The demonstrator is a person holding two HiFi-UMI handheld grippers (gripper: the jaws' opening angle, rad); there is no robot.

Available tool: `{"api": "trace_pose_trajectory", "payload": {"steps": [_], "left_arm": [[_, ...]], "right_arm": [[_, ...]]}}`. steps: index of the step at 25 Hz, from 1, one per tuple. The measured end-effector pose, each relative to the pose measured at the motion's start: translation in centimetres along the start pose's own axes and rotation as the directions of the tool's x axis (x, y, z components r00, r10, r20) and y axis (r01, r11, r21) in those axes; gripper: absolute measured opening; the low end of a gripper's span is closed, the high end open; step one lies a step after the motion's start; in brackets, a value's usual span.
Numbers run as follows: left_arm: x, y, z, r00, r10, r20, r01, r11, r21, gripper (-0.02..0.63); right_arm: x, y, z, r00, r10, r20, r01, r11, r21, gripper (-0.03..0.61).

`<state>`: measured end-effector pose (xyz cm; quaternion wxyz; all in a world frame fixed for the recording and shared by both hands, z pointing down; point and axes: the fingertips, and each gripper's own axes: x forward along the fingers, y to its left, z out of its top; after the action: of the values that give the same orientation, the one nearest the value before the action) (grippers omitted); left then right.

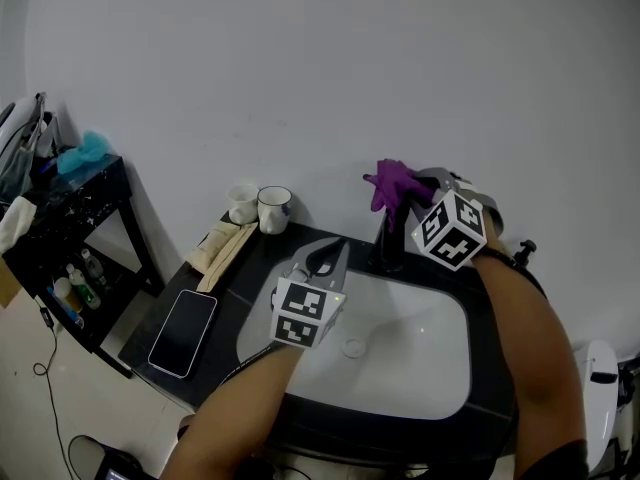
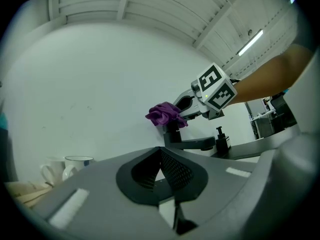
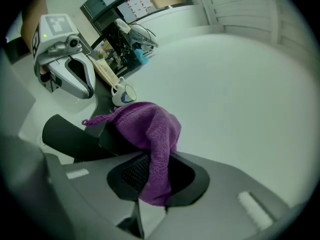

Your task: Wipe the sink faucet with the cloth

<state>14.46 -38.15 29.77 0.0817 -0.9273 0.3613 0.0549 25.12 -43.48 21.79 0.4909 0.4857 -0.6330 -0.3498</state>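
A purple cloth (image 1: 395,181) is bunched on top of the black faucet (image 1: 388,251) behind the white basin (image 1: 425,368). My right gripper (image 1: 408,196) is shut on the cloth, which hangs from between its jaws (image 3: 152,176) and drapes over the faucet's top (image 3: 70,136). My left gripper (image 1: 325,256) hovers over the basin's rear left, left of the faucet, with its jaws together and nothing in them (image 2: 161,171). From the left gripper view, the cloth (image 2: 166,115) sits on the faucet (image 2: 192,144) ahead.
Two mugs (image 1: 274,209) stand at the counter's back left beside a beige bundle (image 1: 222,247). A phone (image 1: 184,332) lies on the left of the black counter. A black shelf unit (image 1: 70,238) stands further left. A soap pump (image 1: 524,251) is right of the faucet.
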Motion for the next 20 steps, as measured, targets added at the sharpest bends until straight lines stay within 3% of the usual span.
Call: {"api": "trace_pose_trajectory", "payload": {"steps": [5, 16, 20], "left_arm": [[0.0, 0.1, -0.4, 1.000, 0.008, -0.016, -0.008, 1.000, 0.010, 0.017], [-0.7, -0.5, -0.6, 0.999, 0.011, -0.042, -0.009, 0.998, 0.064, 0.018], [-1.1, -0.1, -0.7, 0.998, 0.028, -0.052, -0.025, 0.998, 0.057, 0.018]], "right_arm": [[-1.3, 1.1, 0.6, 1.000, 0.001, 0.012, 0.000, 0.998, -0.065, 0.077], [-5.8, 3.8, 3.0, 0.996, 0.031, 0.087, -0.026, 0.998, -0.056, 0.077], [-7.7, 5.6, 4.0, 0.993, 0.055, 0.106, -0.045, 0.994, -0.095, 0.077]]}}
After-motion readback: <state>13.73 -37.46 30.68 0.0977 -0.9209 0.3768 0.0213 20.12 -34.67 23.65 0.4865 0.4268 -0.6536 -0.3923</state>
